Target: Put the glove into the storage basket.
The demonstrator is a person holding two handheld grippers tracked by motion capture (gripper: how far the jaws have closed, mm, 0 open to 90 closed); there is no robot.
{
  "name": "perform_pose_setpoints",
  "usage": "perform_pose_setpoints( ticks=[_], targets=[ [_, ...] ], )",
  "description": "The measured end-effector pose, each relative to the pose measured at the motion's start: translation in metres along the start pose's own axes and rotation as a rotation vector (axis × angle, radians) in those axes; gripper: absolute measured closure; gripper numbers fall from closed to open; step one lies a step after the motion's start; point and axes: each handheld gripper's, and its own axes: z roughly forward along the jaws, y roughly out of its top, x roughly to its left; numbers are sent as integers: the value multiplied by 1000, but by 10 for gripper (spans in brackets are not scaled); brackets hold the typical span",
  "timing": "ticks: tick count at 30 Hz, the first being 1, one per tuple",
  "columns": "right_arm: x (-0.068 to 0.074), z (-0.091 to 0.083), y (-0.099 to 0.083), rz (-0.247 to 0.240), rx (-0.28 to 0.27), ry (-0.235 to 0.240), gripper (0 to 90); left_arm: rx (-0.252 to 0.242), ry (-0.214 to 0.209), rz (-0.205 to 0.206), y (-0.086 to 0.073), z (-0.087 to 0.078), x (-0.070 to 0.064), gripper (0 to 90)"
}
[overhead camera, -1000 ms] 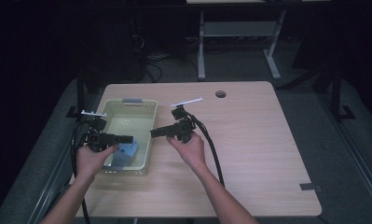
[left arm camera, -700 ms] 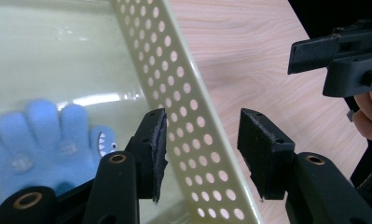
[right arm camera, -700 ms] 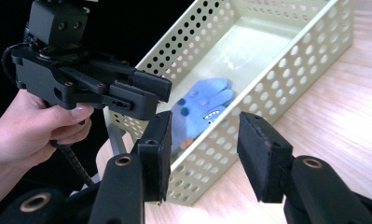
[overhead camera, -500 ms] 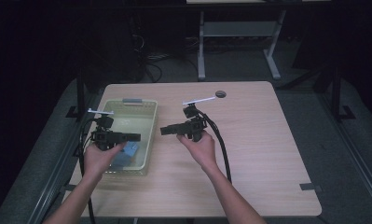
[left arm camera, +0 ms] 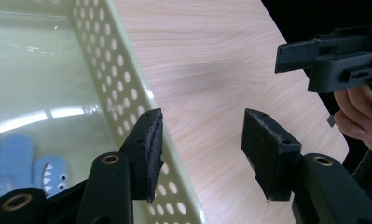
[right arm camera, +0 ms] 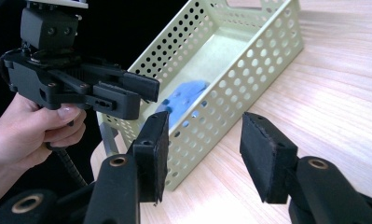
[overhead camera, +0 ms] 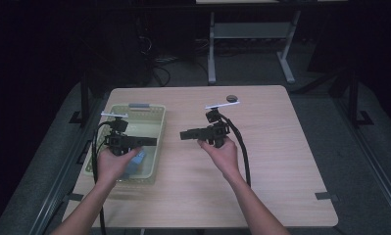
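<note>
A blue plush shark toy (left arm camera: 16, 163) is lying inside the pale green perforated plastic basket (overhead camera: 154, 113) on the light wooden tabletop (overhead camera: 281, 147), so placing looks done. The left gripper (overhead camera: 149, 142) and right gripper (overhead camera: 185, 134) are hovering with jaws wide, holding nothing.

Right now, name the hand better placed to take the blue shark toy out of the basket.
Left: its open tool is over the basket, near the blue shark toy.
</note>
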Motion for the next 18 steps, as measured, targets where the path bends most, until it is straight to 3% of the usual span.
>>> perform_pose_setpoints(
  ticks=[18],
  targets=[
    [-20,-28,-7,25,-7,5,463,-9,-14,11,2,20,-15,471]
  ],
)
